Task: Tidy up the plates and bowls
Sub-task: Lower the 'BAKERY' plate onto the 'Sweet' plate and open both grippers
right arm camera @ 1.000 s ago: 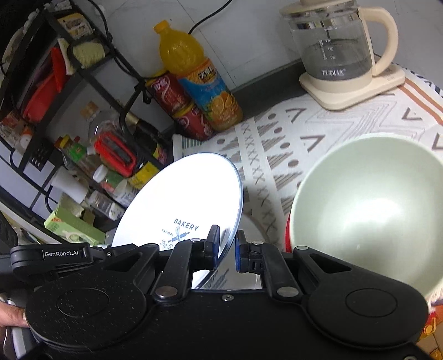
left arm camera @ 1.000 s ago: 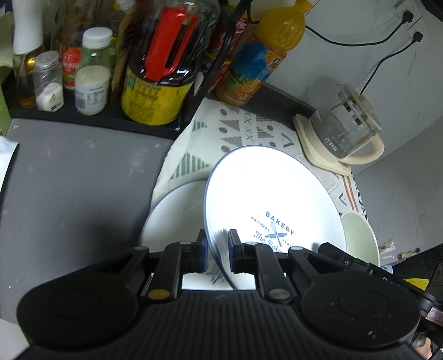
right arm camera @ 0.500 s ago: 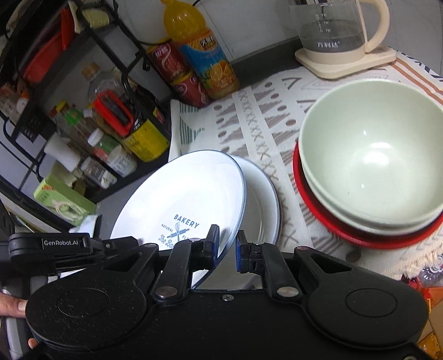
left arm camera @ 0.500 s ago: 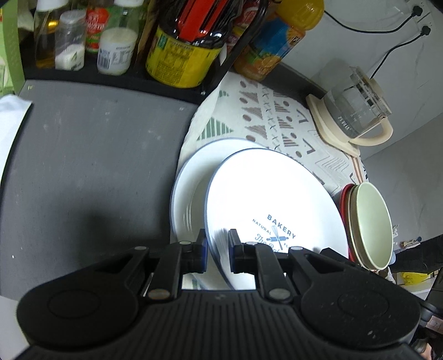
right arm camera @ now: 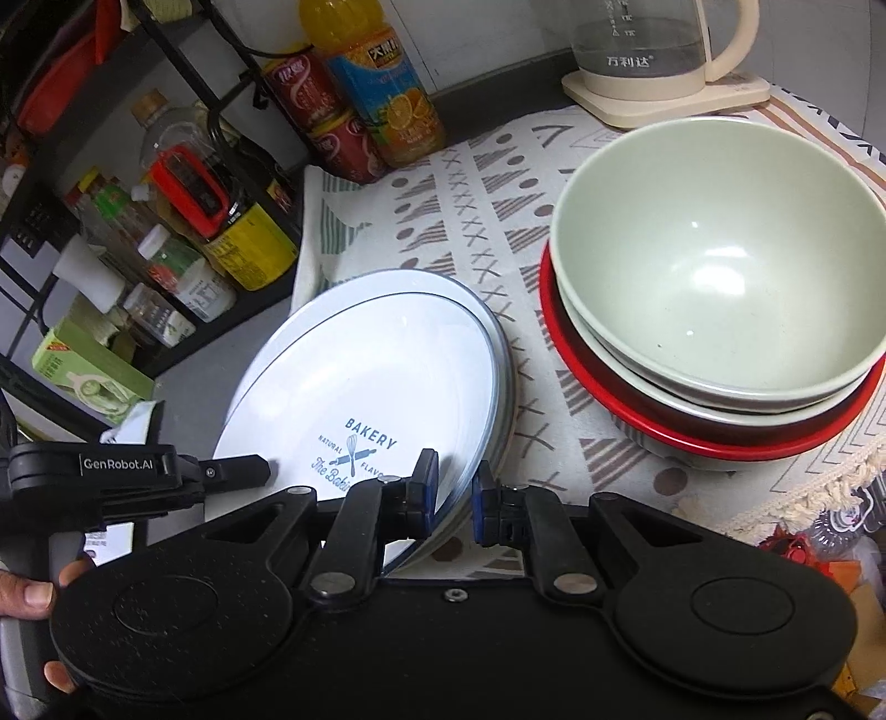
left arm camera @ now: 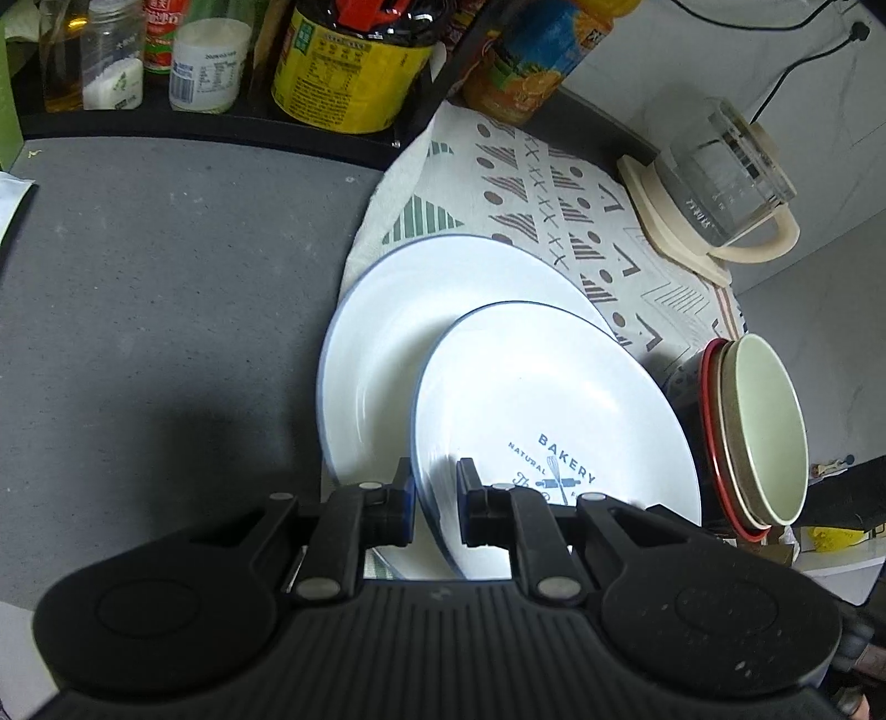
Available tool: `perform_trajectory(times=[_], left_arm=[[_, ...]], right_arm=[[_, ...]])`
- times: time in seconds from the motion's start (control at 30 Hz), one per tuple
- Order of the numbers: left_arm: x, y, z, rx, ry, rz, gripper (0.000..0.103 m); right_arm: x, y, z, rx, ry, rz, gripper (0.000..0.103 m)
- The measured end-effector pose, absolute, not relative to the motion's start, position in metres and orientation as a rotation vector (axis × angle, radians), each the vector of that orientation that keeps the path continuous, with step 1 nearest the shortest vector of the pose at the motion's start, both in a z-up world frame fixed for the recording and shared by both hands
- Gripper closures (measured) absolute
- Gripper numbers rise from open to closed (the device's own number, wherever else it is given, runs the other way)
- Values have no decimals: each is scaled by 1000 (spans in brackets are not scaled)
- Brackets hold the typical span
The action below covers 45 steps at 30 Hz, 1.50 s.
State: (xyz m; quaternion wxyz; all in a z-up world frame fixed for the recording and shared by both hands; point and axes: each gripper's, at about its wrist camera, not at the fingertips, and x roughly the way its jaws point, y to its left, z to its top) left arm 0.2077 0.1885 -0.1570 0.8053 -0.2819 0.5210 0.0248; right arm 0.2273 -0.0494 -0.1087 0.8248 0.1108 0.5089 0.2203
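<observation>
At lower centre of both views, the left gripper (left arm camera: pixel 434 501) and right gripper (right arm camera: pixel 454 495) each clamp the rim of the BAKERY plate (right arm camera: pixel 365 387), tilted over a second white plate (left arm camera: pixel 421 310). At right, stacked bowls (right arm camera: pixel 714 266) sit on the patterned cloth (right arm camera: pixel 470 221).

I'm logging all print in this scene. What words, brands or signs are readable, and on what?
"BAKERY", "NATURAL", "FLAVO…", "The Bak…": the top plate, partly hidden behind the right gripper.
"GenRobot.AI": the left gripper.
"万利达": the glass kettle.
Bottle, can and jar labels: too small or blurred.
</observation>
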Motion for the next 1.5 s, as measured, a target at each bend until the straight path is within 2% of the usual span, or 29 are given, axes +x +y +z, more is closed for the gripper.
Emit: perform_trajectory(times=[0.63,0.77,1.27,1.33,1.4,1.5], left_arm=[[223,175,-168,-496,1138,115,88],[226,172,-166,-449,1133,138,87],[232,167,-159,-305,1114,183,90],[233,164,-155,-253,1101,196,90],[234,164,-153,-228,1097,200,90],[233,165,-147,-223,1092,205,87]], right_arm=[[235,-32,-114,76,1059,476,89],[236,-29,-115,51,1052,476,86],[240,-31,-118,100,1058,482,81],[239,-32,-117,117,1061,490,76],[236,-31,-113,120,1050,503,64],[233,-31,-107,138,1035,525,51]])
